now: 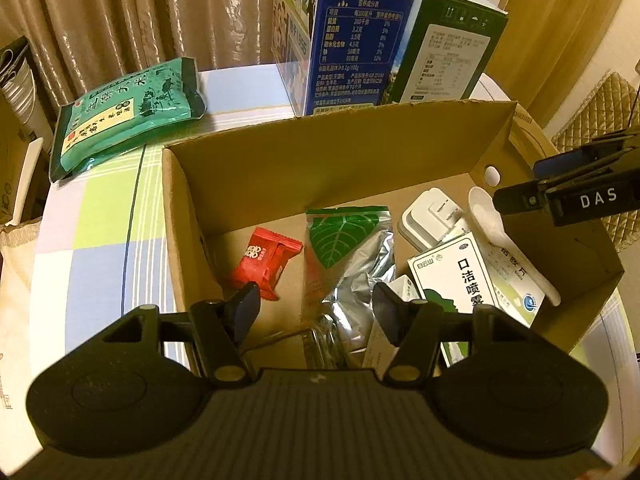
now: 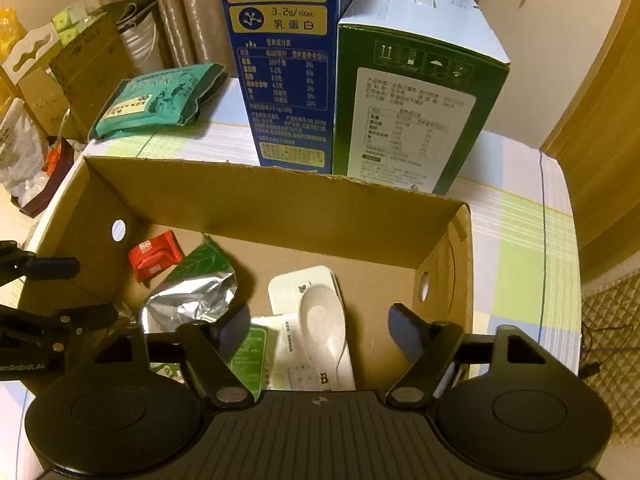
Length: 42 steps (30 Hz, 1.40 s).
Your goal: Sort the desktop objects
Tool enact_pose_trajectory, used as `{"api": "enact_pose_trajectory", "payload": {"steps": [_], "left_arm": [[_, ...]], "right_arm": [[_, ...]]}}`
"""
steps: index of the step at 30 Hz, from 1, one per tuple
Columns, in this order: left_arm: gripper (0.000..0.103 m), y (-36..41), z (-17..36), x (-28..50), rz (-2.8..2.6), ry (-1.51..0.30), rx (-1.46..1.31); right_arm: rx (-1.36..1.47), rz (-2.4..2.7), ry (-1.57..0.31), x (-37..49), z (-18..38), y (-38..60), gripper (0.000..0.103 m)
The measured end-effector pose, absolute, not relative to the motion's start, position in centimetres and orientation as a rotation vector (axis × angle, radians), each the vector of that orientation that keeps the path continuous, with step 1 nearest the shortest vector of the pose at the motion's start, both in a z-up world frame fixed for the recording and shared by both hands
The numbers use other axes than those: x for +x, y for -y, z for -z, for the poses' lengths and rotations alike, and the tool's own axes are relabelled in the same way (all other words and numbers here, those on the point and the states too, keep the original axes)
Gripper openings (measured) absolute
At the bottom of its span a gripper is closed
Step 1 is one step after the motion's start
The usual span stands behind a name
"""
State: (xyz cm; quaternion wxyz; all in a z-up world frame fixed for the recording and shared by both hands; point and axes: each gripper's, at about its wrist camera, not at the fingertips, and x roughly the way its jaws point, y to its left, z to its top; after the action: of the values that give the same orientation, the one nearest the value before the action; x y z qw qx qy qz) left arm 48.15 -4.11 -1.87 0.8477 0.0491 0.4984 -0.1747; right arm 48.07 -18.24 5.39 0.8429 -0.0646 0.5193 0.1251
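An open cardboard box holds a red snack packet, a silver pouch with a green leaf, a white charger, a white spoon and white medicine boxes. My left gripper is open and empty above the box's near left side. My right gripper is open and empty above the spoon; it also shows in the left wrist view.
A teal rice bag lies on the checked tablecloth behind the box. A tall blue milk carton and a green carton stand behind it. Curtains and cardboard boxes are at the left.
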Motion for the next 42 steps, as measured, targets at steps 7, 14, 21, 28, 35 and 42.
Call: {"api": "enact_pose_trajectory", "payload": {"steps": [7,14,21,28,35,42], "left_arm": [[0.086,3.4,0.3,46.4,0.358,-1.003,0.078],[0.101,2.4,-2.8,43.1,0.327,-0.926,0.076],[0.102,1.1,-5.2,38.3,0.279,-0.898,-0.003],[0.102,0.5,-7.2,31.9,0.199,-0.885,-0.033],[0.102,0.4,-8.3,25.0,0.131,-0.875,-0.088],[0.102,1.3,-9.6,19.2,0.126,-0.842,-0.094]], "right_arm": [[-0.112,-0.27,-1.069,45.6,-7.2,19.0,0.096],[-0.094,-0.281,-1.067,41.7,-9.2,19.3,0.101],[-0.101,-0.288,-1.052,36.1,-11.1,18.8,0.101],[-0.084,-0.319,-1.037,29.5,-12.4,18.4,0.101],[-0.068,-0.326,-1.01,23.4,-12.2,18.7,0.101],[-0.052,-0.268,-0.967,18.3,-11.8,20.4,0.101]]}}
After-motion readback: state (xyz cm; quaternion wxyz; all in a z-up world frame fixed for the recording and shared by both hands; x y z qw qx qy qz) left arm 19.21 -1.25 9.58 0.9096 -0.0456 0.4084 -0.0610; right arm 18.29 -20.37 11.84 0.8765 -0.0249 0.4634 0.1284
